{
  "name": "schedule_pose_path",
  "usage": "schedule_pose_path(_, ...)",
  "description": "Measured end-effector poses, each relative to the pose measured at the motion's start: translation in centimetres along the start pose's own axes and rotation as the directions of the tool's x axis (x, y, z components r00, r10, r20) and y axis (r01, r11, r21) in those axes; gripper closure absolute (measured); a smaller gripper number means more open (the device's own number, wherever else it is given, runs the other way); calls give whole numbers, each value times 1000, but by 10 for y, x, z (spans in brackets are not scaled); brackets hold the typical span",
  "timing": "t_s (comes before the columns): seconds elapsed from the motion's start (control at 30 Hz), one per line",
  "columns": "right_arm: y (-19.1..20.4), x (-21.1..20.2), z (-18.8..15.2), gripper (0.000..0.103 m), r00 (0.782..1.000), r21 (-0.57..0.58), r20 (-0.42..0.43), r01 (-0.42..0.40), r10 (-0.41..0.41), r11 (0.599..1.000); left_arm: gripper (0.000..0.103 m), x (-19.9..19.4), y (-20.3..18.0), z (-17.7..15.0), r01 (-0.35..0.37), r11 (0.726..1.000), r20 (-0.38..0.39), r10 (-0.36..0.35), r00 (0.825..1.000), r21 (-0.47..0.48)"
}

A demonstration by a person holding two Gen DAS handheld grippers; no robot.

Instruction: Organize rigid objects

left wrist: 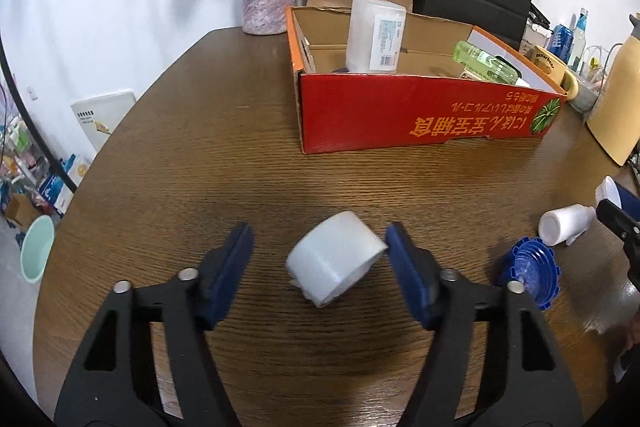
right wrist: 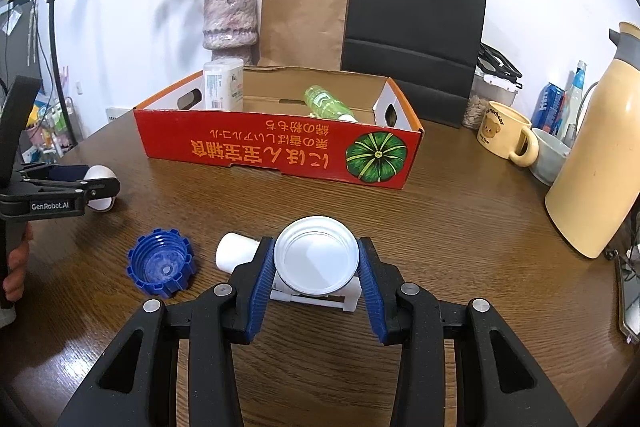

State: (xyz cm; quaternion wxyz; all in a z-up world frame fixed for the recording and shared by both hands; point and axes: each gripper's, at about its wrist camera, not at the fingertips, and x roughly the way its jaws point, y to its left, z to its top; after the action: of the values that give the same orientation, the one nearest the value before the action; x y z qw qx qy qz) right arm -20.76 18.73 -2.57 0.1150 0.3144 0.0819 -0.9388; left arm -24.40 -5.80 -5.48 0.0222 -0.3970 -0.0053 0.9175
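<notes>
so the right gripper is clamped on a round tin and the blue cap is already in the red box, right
Not quite. The right gripper is clamped on the tin, but the blue cap lies on the table, outside the red box, as the right wrist view shows.

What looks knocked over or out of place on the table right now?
The white bottle lies on its side beside the loose blue cap. In the red box, the green bottle lies tipped too. Nothing looks spilled or broken.
</notes>
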Motion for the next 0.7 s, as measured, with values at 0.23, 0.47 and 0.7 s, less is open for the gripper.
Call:
schedule_pose_path(0.23,0,-2,-1,58,1000,-4,9,8,-8,1000,60,-7,-10,-6,34,999,21,-34,999,27)
schedule_pose_path(0.47,2,-4,-1,58,1000,-13,20,18,-18,1000,60,-16,-14,-6,22,1000,54,-23,998,18)
schedule_pose_path(0.7,4,-6,-1,58,999,-20,33,31,-30,999,60,-27,-18,-6,16,1000,89,-16,996,0)
